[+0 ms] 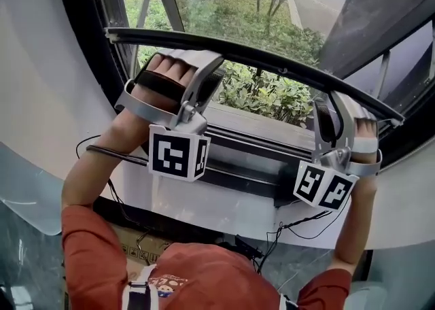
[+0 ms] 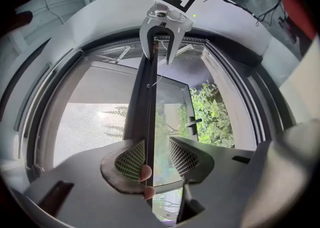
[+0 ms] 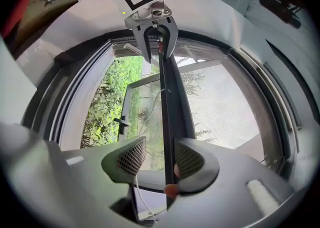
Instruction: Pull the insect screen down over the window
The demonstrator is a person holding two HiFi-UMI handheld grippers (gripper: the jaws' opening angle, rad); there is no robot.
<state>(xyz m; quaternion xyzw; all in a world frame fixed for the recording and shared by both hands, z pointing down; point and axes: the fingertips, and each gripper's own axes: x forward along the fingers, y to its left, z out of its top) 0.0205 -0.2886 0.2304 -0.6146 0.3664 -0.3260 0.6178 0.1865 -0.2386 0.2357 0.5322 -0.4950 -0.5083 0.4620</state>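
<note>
The insect screen's dark pull bar runs across the window from upper left to lower right. My left gripper straddles it near its left end, my right gripper near its right end. In the left gripper view the bar lies against the left pad of my left gripper, and a gap shows at the right pad. In the right gripper view the bar rests on the right pad of my right gripper, with the left pad standing apart. Grey mesh hangs behind the bar.
The dark window frame and sill lie just below the bar, and green shrubs show outside. A window handle sits on the inner sash. Black cables trail over the white ledge. White wall curves round both sides.
</note>
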